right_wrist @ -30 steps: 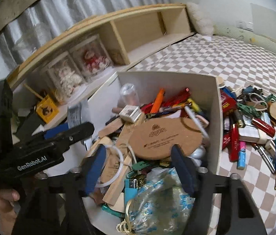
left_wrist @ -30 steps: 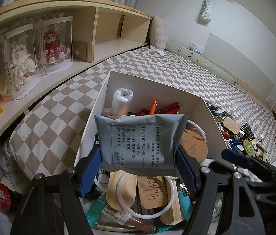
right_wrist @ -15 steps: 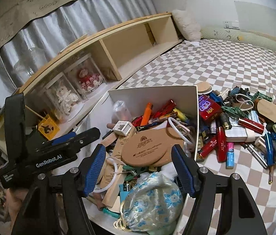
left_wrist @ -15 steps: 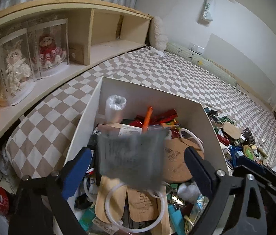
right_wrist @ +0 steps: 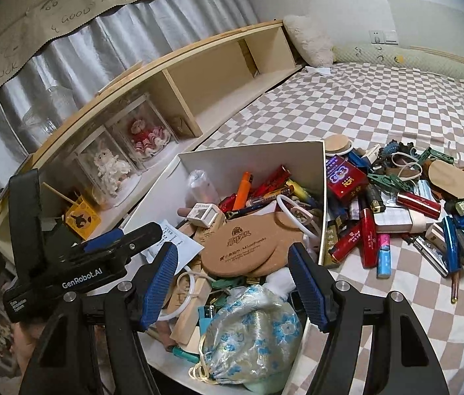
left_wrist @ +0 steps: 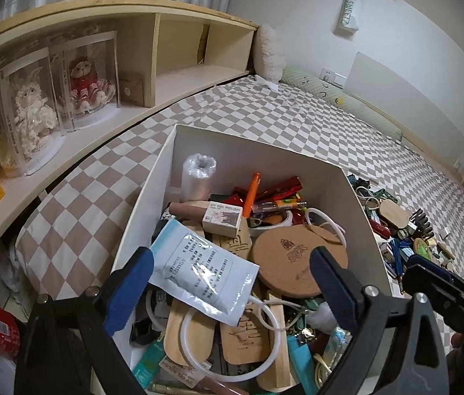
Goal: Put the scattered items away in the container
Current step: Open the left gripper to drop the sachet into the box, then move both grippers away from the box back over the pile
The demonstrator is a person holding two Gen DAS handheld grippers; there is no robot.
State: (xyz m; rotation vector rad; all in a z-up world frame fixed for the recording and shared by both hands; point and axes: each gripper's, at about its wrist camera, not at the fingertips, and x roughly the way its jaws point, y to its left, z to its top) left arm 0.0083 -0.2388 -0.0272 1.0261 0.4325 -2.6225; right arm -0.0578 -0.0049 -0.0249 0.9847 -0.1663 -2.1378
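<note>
Left wrist view: left gripper (left_wrist: 232,276) released above white sachet (left_wrist: 204,279) inside box (left_wrist: 304,161); right gripper (right_wrist: 233,279) likewise spread, empty.

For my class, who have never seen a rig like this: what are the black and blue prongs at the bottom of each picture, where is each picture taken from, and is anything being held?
There is no robot here. A person holds a hand-operated gripper in each hand, and each gripper carries a wide-angle camera looking forward along its two blue-padded fingers.

One picture comes from the left gripper, the other from the right gripper. The right view also shows the left gripper from the side.

Both look down into a white box standing on a checked bed cover. The box is already crowded: a round cork coaster, an orange lighter, a flowered pouch and more.

A white printed sachet lies on top of the pile between the left gripper's open fingers, not pinched. The right gripper is open and holds nothing. More clutter waits beside the box.
</note>
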